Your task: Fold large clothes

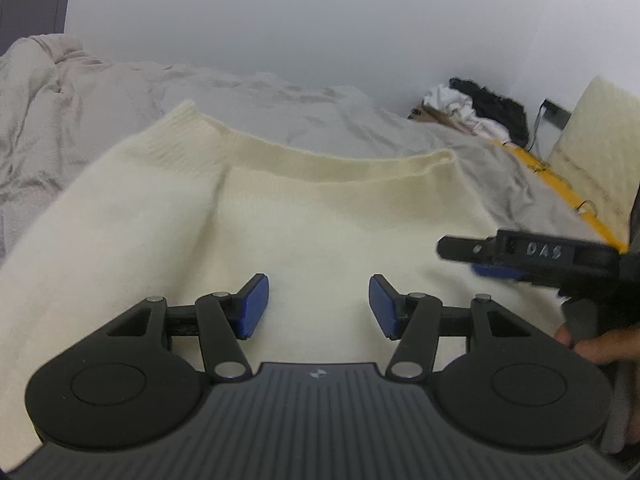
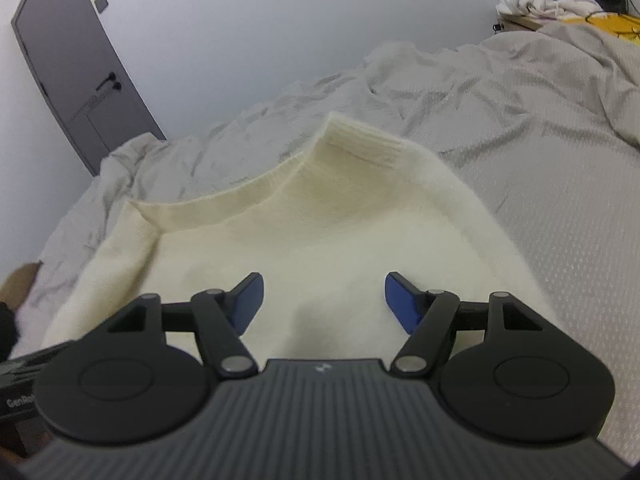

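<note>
Setting: pale grey bedding [image 2: 520, 128] on a bed is seen against a plain wall, with a grey door [image 2: 76, 72] at the far left of the right wrist view and a heap of clothes [image 1: 476, 110] in the far corner.
Garment: a cream knitted sweater [image 1: 304, 216] is laid flat on the bed, partly folded, with its ribbed edge [image 1: 320, 160] turned away from both grippers.
Long axis: the ribbed edge is seen running across the left wrist view, crosswise to the pointing line of both jaws.
Left gripper [image 1: 319, 306]: jaws are held wide and empty just above the near cloth.
Right gripper [image 2: 324, 304]: jaws are likewise held wide with nothing between them.
Nearer hand: neither is judged clearly nearer; the near cloth lies directly ahead of and below both.
</note>
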`<state>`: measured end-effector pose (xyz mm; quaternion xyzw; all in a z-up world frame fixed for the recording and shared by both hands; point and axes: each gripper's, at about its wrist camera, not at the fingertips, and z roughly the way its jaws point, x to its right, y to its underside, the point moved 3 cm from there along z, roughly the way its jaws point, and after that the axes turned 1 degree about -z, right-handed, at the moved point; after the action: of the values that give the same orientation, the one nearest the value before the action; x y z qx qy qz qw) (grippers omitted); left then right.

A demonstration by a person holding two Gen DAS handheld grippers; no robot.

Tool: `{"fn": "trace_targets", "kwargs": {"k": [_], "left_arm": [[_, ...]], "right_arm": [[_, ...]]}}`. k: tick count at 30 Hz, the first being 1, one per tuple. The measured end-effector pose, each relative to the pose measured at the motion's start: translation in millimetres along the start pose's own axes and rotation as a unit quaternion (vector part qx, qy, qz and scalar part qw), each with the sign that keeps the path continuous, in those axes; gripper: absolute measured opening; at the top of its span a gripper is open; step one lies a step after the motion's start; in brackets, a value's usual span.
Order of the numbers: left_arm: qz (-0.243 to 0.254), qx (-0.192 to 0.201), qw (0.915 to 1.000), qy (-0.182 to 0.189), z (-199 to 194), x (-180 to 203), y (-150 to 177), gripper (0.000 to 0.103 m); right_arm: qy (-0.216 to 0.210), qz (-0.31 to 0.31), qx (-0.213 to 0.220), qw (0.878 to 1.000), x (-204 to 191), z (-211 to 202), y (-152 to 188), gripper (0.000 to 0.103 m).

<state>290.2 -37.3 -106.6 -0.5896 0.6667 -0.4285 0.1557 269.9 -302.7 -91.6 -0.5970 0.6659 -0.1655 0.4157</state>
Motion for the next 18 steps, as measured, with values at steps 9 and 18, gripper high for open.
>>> {"fn": "trace_targets", "kwargs": {"k": [9,18], "left_arm": [[-0.015,0.011,0.9987,-0.049,-0.8,-21.2,-5.5,0.061],[0.028,0.042,0.9927,-0.109,-13.0,-35.3,-22.4,0.061]], "right_arm": [[0.053,-0.03,0.022,0.998,6.3,3.0,-6.7,0.067],[0.096,-0.017,0.038,0.995,31.3,7.6,-15.3,0.067]]}}
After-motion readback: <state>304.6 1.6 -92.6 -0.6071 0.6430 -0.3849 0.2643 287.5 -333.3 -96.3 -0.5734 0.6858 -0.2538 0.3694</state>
